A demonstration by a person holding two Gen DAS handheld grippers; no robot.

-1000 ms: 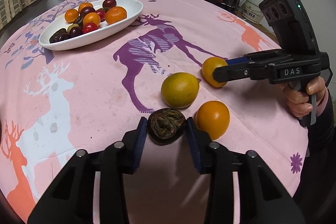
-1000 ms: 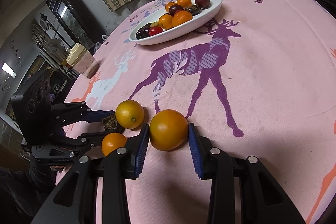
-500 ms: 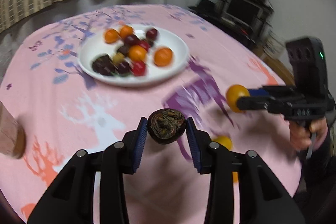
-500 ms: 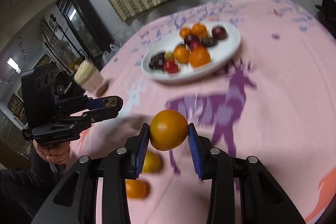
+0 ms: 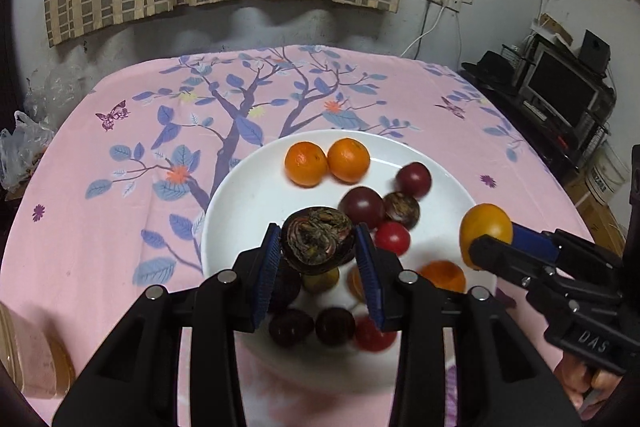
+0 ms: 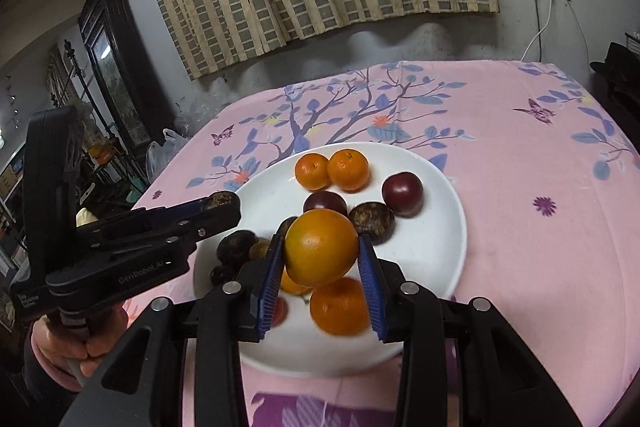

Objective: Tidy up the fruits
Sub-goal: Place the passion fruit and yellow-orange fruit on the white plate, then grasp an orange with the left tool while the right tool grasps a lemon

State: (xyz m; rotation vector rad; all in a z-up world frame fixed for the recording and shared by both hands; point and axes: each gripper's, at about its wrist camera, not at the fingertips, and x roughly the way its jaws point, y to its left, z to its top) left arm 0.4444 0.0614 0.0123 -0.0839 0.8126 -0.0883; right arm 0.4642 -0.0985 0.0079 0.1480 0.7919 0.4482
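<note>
While the left wrist camera looks steeply down over the white plate (image 5: 240, 203), the left gripper (image 5: 318, 247) reaches out from the bottom of the picture with both fingers pointing forward and downward. Its blue pads are closed on a dark wrinkled fruit (image 5: 316, 241), which hangs in the air above the plate's near half. On the plate lie two small oranges (image 5: 326, 163) side by side at the far rim, several dark purple fruits (image 5: 362, 205) and red ones (image 5: 392, 237) nearer. At the right edge the right gripper (image 5: 486, 241) comes in from the side, tilted slightly downward, pinching an orange (image 5: 484, 227) over the plate's right rim. A few fingers of the hand (image 5: 580, 385) holding it show at the lower right. The plate rests on a pink tablecloth (image 5: 100, 187) printed with a tree.

Seen from the right wrist camera, the right gripper (image 6: 320, 259) stretches forward and down, its pads clamped on the orange (image 6: 320, 247) above the plate (image 6: 440, 239), over its near part. From the left, the left gripper (image 6: 220, 205) juts in nearly level, the dark fruit (image 6: 219, 199) only just visible between its tips at the plate's left rim. A hand (image 6: 68, 347) in a pink sleeve (image 6: 48, 367) wraps the handle at the lower left.
</note>
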